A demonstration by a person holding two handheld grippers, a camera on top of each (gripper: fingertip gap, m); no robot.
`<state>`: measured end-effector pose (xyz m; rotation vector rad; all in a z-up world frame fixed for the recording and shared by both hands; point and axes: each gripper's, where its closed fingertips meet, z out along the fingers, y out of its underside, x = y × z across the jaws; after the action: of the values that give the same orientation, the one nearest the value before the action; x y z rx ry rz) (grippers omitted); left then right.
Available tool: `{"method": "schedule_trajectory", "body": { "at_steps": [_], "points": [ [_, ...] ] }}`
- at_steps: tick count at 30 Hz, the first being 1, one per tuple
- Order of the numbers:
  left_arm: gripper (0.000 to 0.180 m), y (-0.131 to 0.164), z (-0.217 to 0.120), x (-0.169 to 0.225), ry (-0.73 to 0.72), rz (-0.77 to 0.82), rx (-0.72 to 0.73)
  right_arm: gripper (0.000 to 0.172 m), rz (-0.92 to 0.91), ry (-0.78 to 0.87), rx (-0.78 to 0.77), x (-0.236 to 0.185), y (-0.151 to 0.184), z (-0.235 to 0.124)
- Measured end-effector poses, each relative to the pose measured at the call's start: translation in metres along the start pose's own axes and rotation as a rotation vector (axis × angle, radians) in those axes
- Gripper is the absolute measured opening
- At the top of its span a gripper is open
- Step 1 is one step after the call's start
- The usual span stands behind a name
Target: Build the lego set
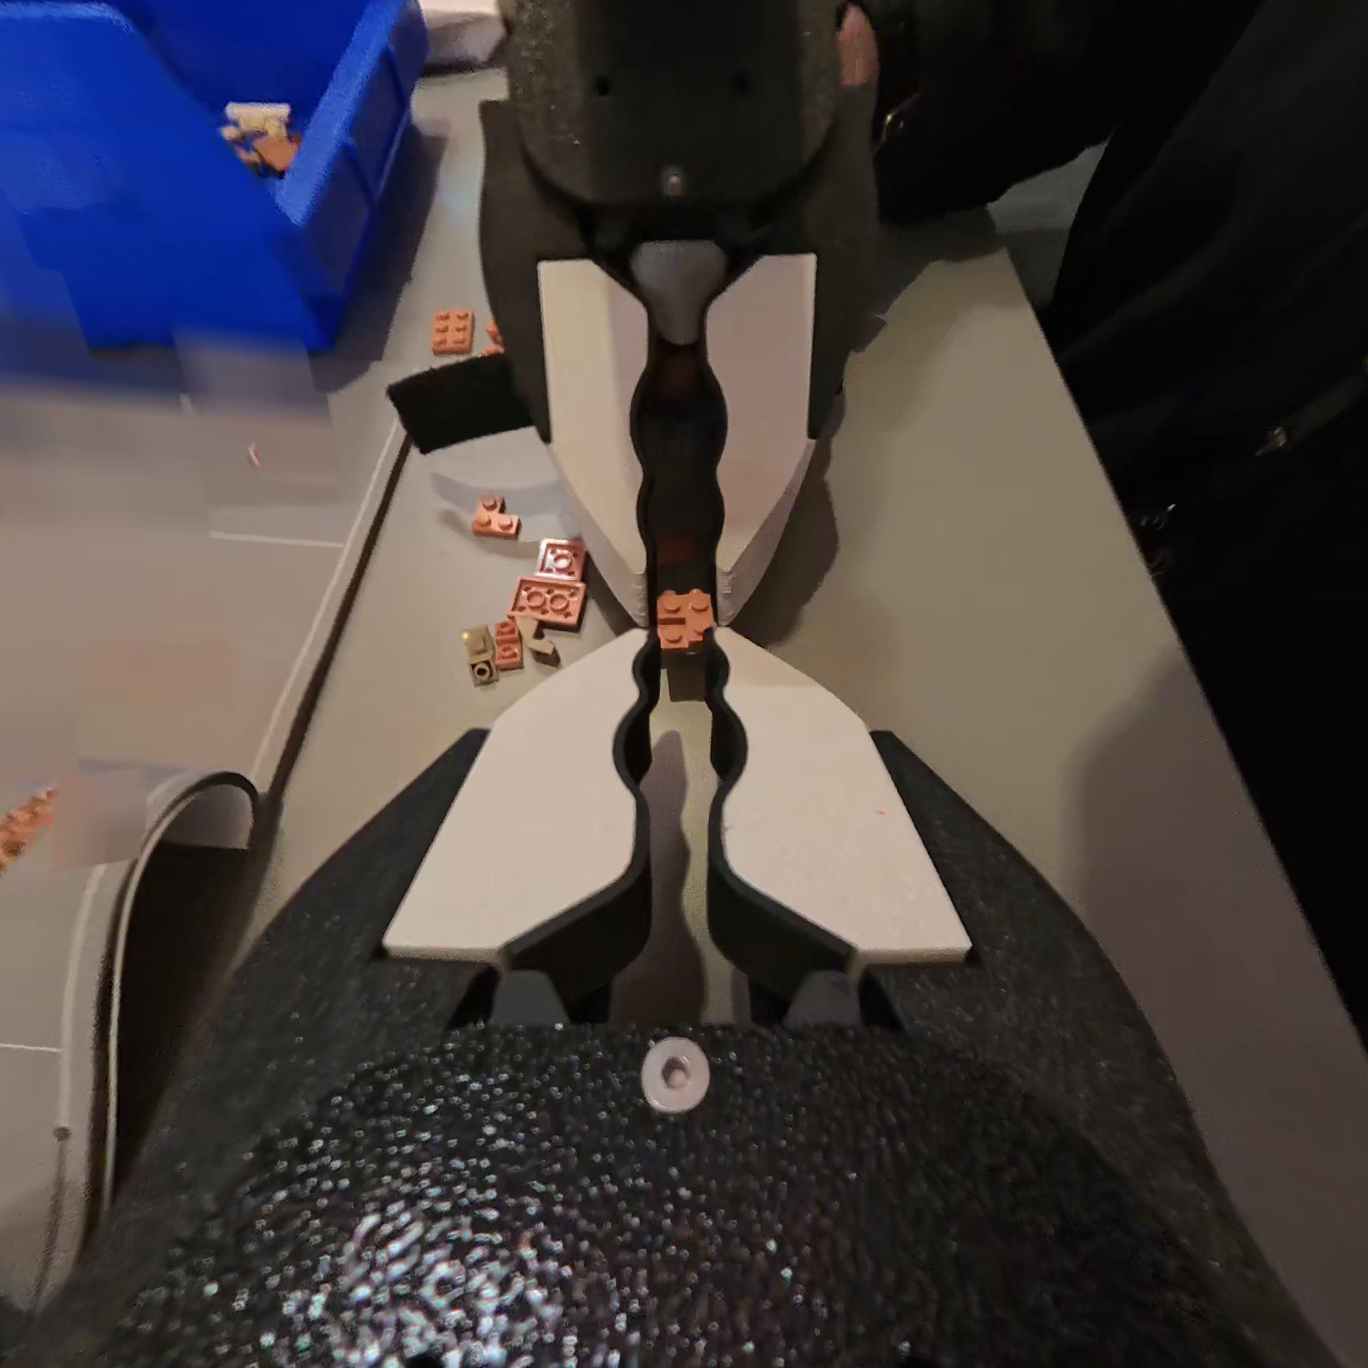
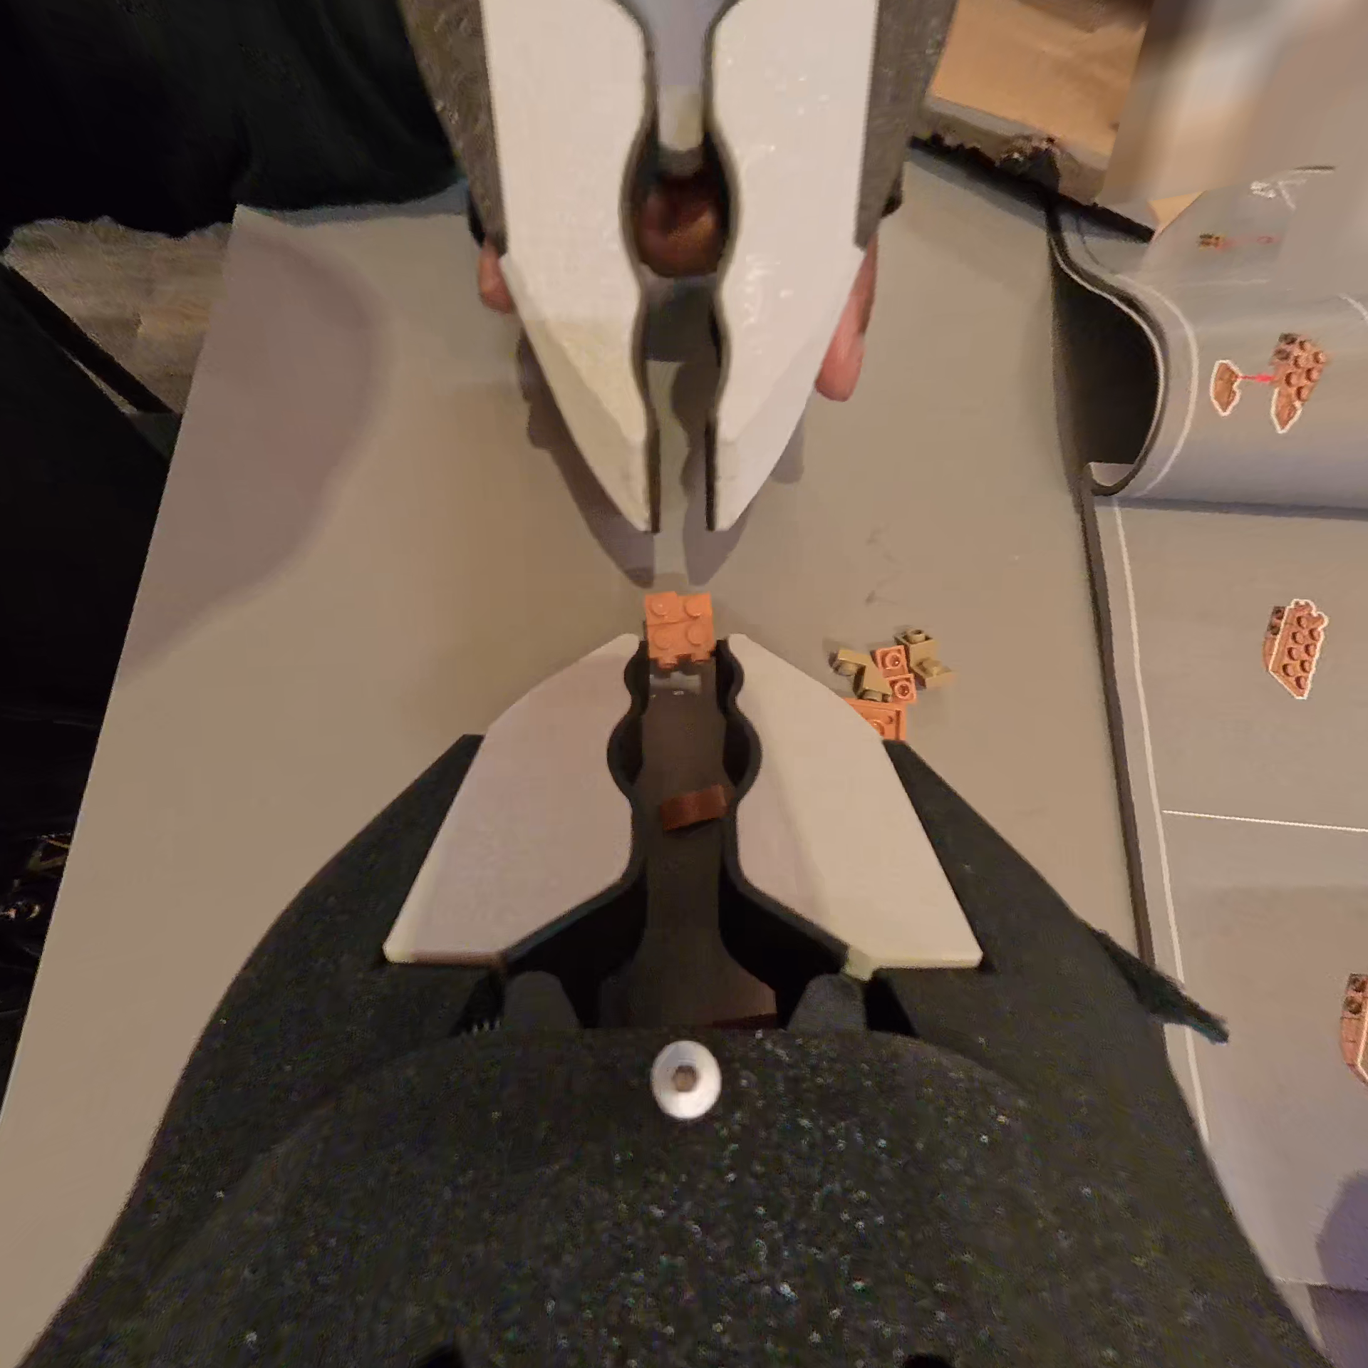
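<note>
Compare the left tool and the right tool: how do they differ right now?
Load: the right tool clamps an orange studded brick at its fingertips. The left tool holds nothing.
Gap: the brick fills the gap between the right tool's fingers. The left tool's narrow slit shows only grey table.
Shared: both have white fingers with wavy black pads, and they point tip to tip over the table.
</note>
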<state>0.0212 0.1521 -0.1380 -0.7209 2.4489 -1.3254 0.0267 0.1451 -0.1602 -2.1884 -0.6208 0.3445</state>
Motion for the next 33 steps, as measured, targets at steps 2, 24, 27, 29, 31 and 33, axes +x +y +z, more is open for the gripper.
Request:
{"method": "schedule_trajectory", "body": {
  "at_steps": [2,24,27,29,31,33],
  "points": [
    [0.011,-0.0023,0.0024,0.0016,-0.018,0.054,0.003,0.017,0.006,0.001,0.010,0.0006,-0.0009,-0.0009],
    [0.000,-0.0029,0.0094,-0.0002,-0.053,0.109,0.009,0.017,0.041,0.007,0.088,0.0047,-0.0080,-0.0072],
    [0.000,-0.0028,0.0094,-0.0006,-0.055,0.109,0.008,0.017,0.041,0.010,0.089,0.0050,-0.0080,-0.0072],
    [0.000,-0.0028,0.0093,-0.0011,-0.058,0.107,0.008,0.017,0.039,0.012,0.087,0.0050,-0.0079,-0.0070],
    [0.000,-0.0018,0.0096,-0.0010,-0.057,0.105,0.002,0.017,0.037,0.014,0.084,0.0050,-0.0075,-0.0066],
    [0.000,-0.0008,0.0101,-0.0006,-0.054,0.104,-0.005,0.017,0.033,0.013,0.077,0.0045,-0.0068,-0.0059]
  ]
}}
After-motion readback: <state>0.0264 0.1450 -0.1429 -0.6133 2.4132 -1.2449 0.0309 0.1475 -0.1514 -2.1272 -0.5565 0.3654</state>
